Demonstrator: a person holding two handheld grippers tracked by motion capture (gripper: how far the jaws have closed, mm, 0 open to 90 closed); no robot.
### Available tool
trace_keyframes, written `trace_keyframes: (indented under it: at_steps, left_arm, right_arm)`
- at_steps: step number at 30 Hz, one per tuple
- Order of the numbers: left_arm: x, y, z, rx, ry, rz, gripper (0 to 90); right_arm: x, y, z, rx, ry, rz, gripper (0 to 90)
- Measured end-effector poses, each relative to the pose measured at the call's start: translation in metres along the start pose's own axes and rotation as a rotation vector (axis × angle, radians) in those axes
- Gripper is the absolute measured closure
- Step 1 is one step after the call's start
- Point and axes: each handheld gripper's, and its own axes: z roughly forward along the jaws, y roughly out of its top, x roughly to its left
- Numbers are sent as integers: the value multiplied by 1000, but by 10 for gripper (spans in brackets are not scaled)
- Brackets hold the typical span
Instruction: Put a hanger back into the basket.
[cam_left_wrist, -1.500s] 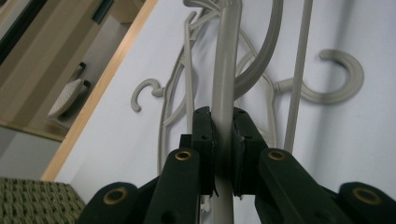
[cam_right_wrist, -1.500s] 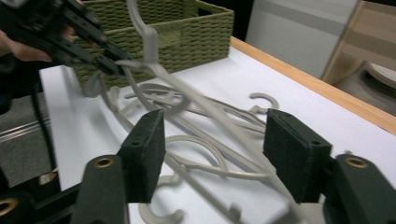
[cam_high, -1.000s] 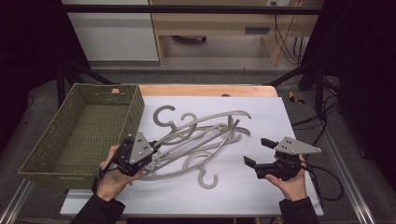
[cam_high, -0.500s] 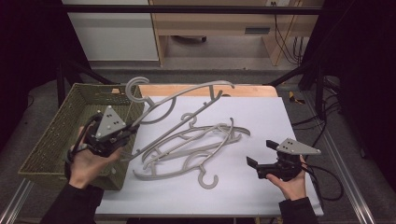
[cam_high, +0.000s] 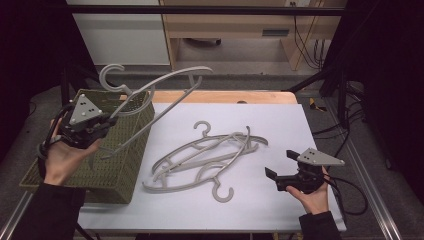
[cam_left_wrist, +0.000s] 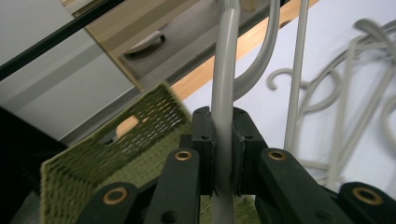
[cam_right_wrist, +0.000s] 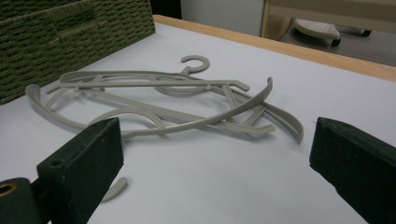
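Observation:
A grey plastic hanger hangs in the air over the green woven basket, hook up and to the left. My left gripper is shut on its lower end above the basket's near right side. In the left gripper view the pads clamp the hanger's bar, with the basket below. A tangle of several more grey hangers lies mid-table. My right gripper rests open just right of that pile, its jaws wide apart and facing the hangers.
The white table top has a wooden strip along its far edge. The basket stands at the table's left edge. Cables trail off the right side. A cabinet stands beyond the table.
My left gripper has carried the hanger up off the pile and leftward, now over the basket. The right gripper has stayed nearly still and open.

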Motion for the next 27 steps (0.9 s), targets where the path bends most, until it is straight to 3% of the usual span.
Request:
trace_keyframes:
  at_steps: [6, 14, 27]
  left_arm:
    - [31, -24, -1, 30, 61, -37, 816]
    - [57, -47, -1, 66, 84, -65, 816]
    - [76, -82, 5, 156, 133, -80, 815]
  right_arm:
    - [0, 0, 0, -2, -3, 4, 26]
    - [1, 0, 0, -1, 6, 4, 25]
    - [1, 0, 1, 6, 10, 0, 26]
